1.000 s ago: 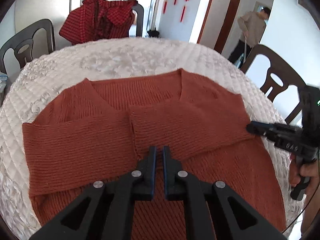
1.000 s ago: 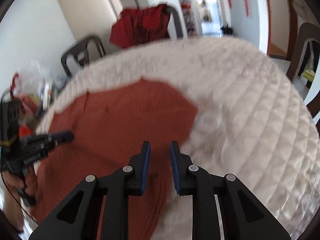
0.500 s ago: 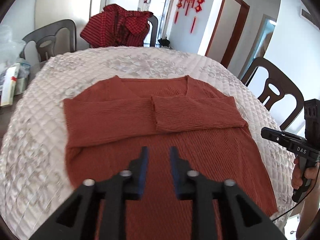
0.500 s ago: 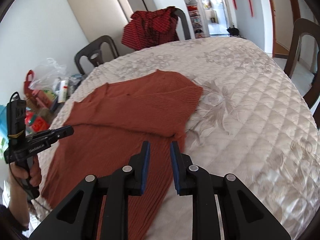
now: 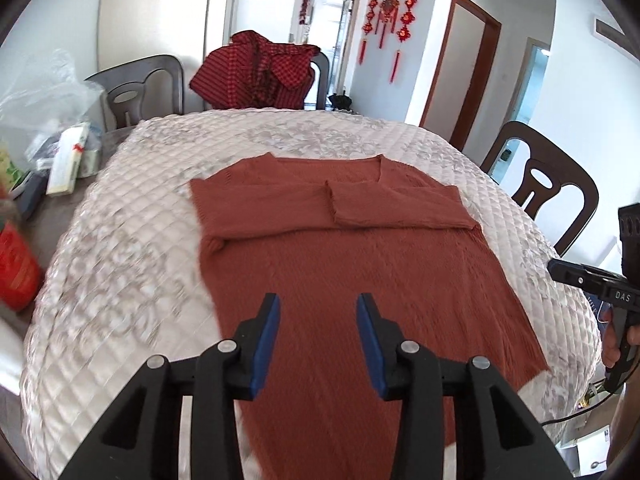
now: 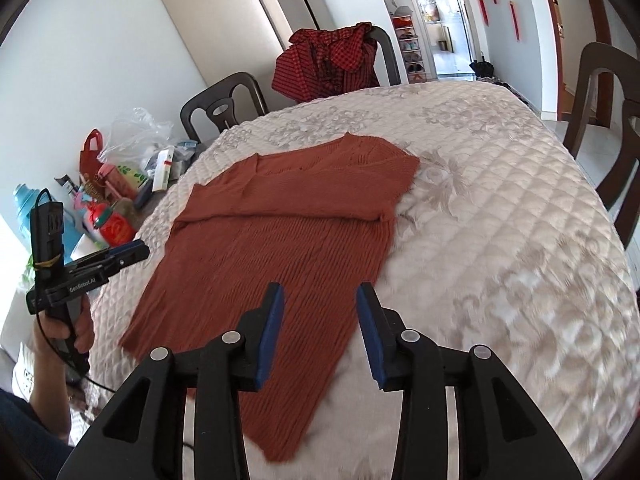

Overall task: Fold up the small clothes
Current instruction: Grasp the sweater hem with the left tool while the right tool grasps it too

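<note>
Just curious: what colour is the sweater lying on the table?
Rust red, ribbed knit sweater; clearest in the left wrist view.

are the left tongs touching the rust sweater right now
Apart. The right wrist view shows the left tongs raised beside the table, clear of the rust sweater. Their jaws are opening with nothing between them.
</note>
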Demonstrator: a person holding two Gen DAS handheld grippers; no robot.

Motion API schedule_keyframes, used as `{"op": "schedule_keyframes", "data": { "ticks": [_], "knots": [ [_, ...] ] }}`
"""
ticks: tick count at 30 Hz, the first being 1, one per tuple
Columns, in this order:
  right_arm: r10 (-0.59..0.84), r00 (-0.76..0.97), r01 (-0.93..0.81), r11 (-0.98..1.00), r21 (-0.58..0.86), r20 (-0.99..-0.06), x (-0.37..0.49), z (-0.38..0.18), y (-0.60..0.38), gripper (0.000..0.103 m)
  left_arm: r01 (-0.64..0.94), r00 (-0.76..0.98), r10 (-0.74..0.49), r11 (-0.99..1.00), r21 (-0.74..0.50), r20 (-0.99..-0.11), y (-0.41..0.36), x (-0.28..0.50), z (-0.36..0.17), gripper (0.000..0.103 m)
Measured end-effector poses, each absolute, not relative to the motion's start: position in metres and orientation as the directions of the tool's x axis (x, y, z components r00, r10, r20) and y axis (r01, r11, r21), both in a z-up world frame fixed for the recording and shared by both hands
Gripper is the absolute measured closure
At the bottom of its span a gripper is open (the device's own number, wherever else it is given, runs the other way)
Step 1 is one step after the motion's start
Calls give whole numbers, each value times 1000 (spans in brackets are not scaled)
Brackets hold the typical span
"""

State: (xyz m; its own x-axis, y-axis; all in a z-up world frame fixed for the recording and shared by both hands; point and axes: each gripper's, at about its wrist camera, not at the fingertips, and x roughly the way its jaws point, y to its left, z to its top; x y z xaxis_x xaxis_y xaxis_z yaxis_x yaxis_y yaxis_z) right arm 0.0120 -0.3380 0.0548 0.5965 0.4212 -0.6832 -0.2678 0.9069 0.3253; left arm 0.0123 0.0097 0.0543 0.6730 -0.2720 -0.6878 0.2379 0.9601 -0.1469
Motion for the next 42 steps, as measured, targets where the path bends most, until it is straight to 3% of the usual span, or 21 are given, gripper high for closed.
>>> {"op": "schedule_keyframes", "data": {
  "ticks": [13,32,36,42],
  "knots": [
    [477,495,-183,874,450,-726,-30,2,-342,64,127,574,-281,959,-255,-770,44,-28,3,59],
    [651,441,-197,742,641,-618,-21,-12,-320,63,117,588,-363,922,-368,-723,41,-41,-2,62],
    [656,447,-198,736,647,-609,-26,-14,-324,68,92,577,-415,889,-449,-703,51,-48,-5,63],
    [663,441,-172,724,668,-605,-21,-19,-329,90,75,567,-457,857,-509,-685,54,-42,-7,63]
  ]
}}
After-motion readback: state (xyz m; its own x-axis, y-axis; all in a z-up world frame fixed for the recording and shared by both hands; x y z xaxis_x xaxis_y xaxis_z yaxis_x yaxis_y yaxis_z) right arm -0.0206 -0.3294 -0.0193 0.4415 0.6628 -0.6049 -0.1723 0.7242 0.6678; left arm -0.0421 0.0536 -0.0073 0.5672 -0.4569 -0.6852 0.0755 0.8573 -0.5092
